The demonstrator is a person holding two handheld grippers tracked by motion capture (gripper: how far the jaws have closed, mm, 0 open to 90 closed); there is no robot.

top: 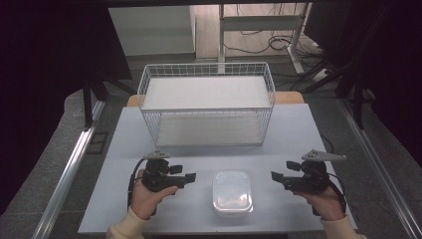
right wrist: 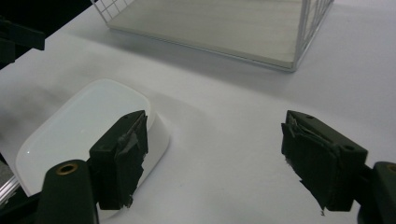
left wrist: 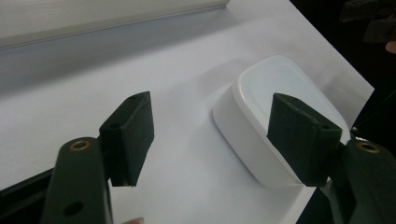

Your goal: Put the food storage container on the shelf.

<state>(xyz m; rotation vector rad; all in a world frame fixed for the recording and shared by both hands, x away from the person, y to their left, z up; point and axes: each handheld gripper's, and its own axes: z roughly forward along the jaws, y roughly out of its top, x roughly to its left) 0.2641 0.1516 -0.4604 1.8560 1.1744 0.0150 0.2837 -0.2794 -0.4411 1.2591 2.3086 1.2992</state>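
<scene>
A white lidded plastic container [top: 232, 191] lies flat on the pale table [top: 298, 129], near its front edge, between my two hands. My left gripper [top: 184, 174] is held just left of it, pointing toward it, with its jaws wide apart and nothing between them. In the left gripper view the container [left wrist: 275, 93] lies past the right jaw of the left gripper [left wrist: 210, 109]. My right gripper [top: 283, 172] hovers to the right of the container, also open and holding nothing. In the right gripper view the container [right wrist: 84, 126] sits behind the left jaw of the right gripper [right wrist: 217, 126].
A white wire basket [top: 206, 69] with a pale board as its floor stands at the back middle of the table; its wire wall [right wrist: 308, 32] is seen close up. Bare tabletop lies between it and the container. Dark floor and metal rails surround the table.
</scene>
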